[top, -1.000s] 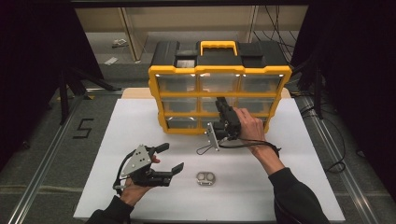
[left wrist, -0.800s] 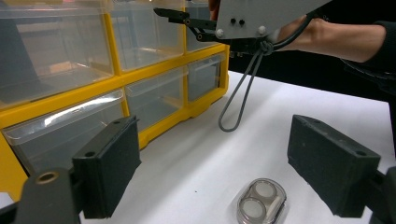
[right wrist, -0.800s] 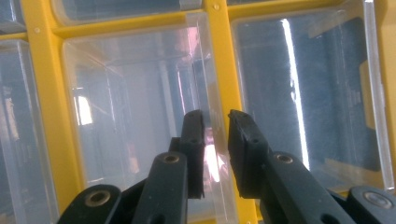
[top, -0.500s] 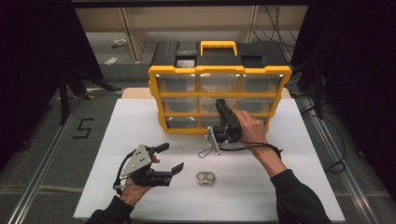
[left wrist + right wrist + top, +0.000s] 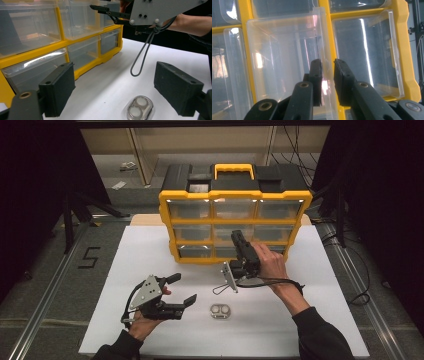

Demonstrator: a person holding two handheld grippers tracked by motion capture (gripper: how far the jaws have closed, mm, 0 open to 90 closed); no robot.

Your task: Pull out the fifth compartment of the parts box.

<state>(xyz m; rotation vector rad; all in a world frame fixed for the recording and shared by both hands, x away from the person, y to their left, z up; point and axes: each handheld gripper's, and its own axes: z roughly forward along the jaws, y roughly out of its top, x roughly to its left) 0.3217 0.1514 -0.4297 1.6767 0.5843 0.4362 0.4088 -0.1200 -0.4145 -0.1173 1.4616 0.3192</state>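
Nearest, the left tool [image 5: 175, 290] hovers spread above the small clear case [image 5: 221, 311] on the worktop [image 5: 320, 320]. Farther off, the right tool [image 5: 327, 66] pinches the clear drawer's [image 5: 287, 57] rim in the yellow organizer [image 5: 235, 195]; pull straight, gently.

Drawer cabinet [image 5: 235, 200] behind small case [image 5: 221, 311]; both on table [image 5: 120, 270].

The drawers [image 5: 287, 57] looked clear, glossy plastic; the organizer's frame [image 5: 235, 196] smooth yellow plastic; the tabletop [image 5: 150, 250] matt white.

Right claw [image 5: 327, 75] slightly nearer drawer [image 5: 287, 57]
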